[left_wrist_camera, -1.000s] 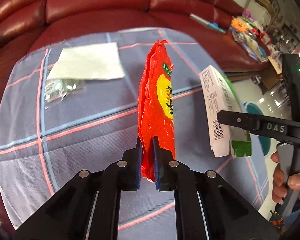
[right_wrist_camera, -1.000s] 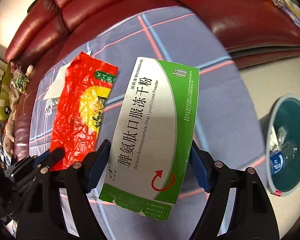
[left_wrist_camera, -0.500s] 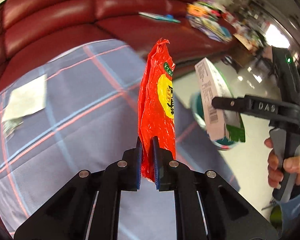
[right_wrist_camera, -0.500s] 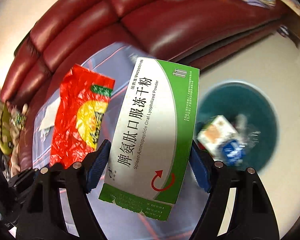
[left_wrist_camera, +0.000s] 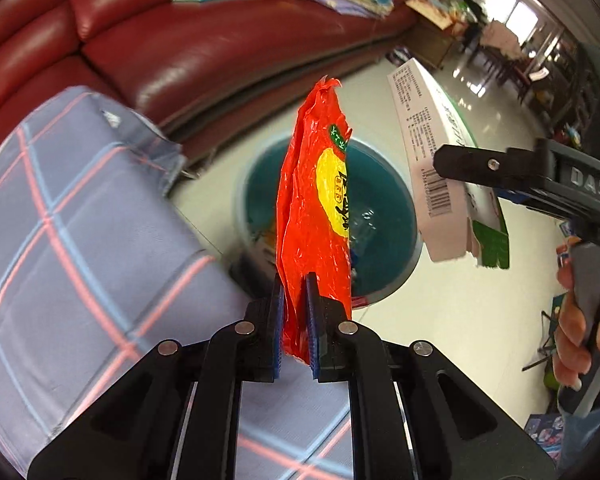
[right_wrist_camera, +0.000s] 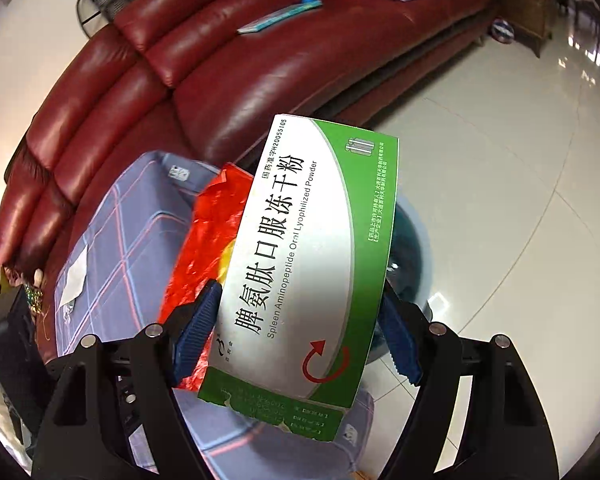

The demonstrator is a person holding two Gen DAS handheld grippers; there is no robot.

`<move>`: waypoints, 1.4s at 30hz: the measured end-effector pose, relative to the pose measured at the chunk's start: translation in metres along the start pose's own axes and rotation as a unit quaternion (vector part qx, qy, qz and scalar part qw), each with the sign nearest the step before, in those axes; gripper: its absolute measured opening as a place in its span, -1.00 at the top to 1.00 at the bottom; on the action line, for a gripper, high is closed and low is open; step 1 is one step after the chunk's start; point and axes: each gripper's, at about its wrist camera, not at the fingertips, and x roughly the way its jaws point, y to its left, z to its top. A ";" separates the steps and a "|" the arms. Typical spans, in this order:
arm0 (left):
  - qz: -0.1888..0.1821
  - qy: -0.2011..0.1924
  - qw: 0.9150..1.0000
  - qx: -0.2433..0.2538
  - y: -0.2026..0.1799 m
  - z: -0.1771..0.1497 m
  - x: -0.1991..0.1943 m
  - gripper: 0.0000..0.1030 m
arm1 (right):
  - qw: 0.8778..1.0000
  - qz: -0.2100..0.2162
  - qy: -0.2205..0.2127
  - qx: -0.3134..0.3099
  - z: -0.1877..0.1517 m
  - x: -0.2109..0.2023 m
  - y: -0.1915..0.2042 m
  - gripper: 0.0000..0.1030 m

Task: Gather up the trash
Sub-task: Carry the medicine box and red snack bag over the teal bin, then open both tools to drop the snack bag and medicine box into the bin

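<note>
Because both pieces were bound for the bin (left_wrist_camera: 380,184), the left gripper (left_wrist_camera: 294,316) pinched the red wrapper (left_wrist_camera: 312,216) upright right above it, while the right gripper (right_wrist_camera: 300,332), spread wide, clamped the medicine box (right_wrist_camera: 308,264) alongside (also raised). A second before, both had hung over the checked cloth (left_wrist_camera: 80,240).

The box (right_wrist_camera: 312,248) reads "Spleen Aminopeptide Oral Lyophilized Powder"; gripper (left_wrist_camera: 516,172) "DAS".

A glossy crinkled plastic wrapper (left_wrist_camera: 314,216), a smooth cardboard box (right_wrist_camera: 304,264), a shiny leather sofa (right_wrist_camera: 228,64), woven plaid cloth (left_wrist_camera: 72,232).
</note>
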 end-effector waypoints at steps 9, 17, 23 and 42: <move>-0.012 0.037 0.999 -0.026 -0.010 0.028 0.057 0.21 | 0.999 -0.013 0.022 0.022 0.005 0.019 -0.036 -0.41; 0.009 0.026 0.999 -0.036 0.003 0.027 0.056 -0.33 | 0.999 -0.014 0.041 0.021 0.005 0.038 -0.037 -0.41; 0.019 0.012 0.999 -0.040 0.014 0.015 0.040 -0.71 | 0.998 -0.012 0.059 0.017 0.005 0.053 -0.029 -0.42; 0.033 -0.033 0.998 -0.034 0.023 -0.002 0.000 -0.89 | 0.997 -0.045 0.058 -0.015 0.004 0.050 0.005 -0.70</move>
